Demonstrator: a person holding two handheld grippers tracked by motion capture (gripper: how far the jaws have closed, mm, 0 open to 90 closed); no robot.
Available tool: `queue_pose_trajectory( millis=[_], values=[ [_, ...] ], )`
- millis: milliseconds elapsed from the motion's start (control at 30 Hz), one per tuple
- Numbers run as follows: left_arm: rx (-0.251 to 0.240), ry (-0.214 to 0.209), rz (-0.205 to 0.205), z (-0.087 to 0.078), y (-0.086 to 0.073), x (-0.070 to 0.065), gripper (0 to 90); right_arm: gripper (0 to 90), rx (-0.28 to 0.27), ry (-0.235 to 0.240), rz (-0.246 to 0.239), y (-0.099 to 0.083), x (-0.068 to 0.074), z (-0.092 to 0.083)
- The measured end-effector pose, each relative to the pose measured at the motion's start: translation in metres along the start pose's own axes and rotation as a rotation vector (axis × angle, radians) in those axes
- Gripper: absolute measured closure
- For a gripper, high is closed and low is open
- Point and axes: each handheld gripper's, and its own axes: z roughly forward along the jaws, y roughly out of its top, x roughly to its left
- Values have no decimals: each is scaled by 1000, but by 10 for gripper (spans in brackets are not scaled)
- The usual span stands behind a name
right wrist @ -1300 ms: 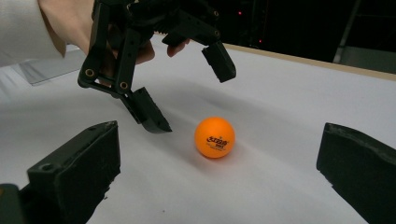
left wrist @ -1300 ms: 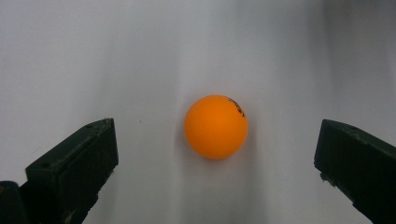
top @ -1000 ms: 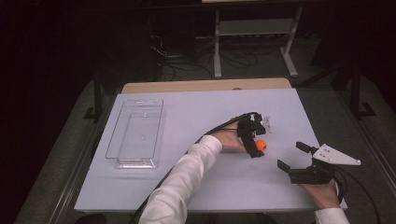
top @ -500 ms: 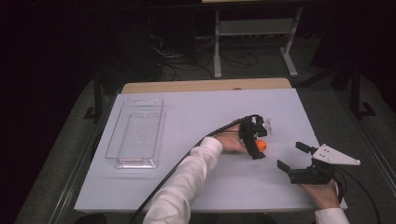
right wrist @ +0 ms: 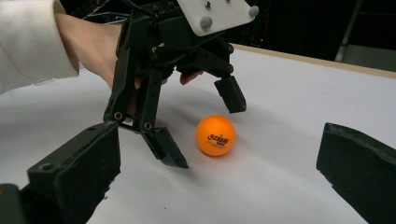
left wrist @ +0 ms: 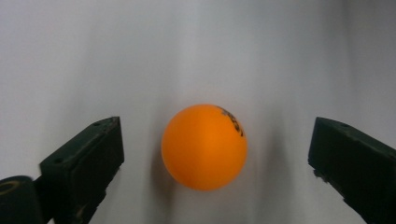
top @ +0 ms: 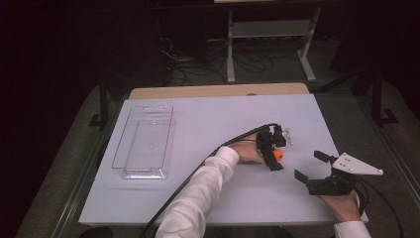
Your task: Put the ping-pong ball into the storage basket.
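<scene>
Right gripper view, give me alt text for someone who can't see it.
An orange ball sits on a white table between the open jaws of the left hand-held gripper, held by a hand. The right hand-held gripper's own open black jaws frame the foreground.

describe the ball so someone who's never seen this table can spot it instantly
Start at the white table and go to its right half, away from the clear plastic tray on the left. There the left tool stands over an orange ball, which sits on the table between its open jaws, untouched. It is the only orange, round thing there, with dark print on its side.
</scene>
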Motion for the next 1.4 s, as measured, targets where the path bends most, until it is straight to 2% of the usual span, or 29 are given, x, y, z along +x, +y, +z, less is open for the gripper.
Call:
queue_pose_trajectory(
  millis=[67, 167, 267, 600, 800, 967, 1100, 1400],
  values=[
    [-8, 10, 3, -1, 1, 0, 65, 0, 1, 0, -1, 0, 0, 0],
    [-6, 14, 1, -1, 3, 0, 143, 0, 0, -1, -1, 0, 0, 0],
    [1, 12, -11, 0, 3, 0, 155, 0, -2, 0, 0, 0, 0, 0],
    [20, 40, -9, 1, 3, -1, 321, 0, -3, -1, -2, 0, 0, -1],
    [37, 50, -16, 2, 2, -1, 363, 0, -4, -1, 0, 0, 0, -1],
    [43, 66, -17, 4, 2, -1, 461, 0, -4, -2, -1, 0, 0, -1],
    [45, 61, -20, 3, 2, -1, 502, 0, -3, -2, 0, 0, 0, -1],
    [37, 58, -17, -2, 2, -1, 507, 0, 1, -2, -2, 0, 0, -1]
  ],
)
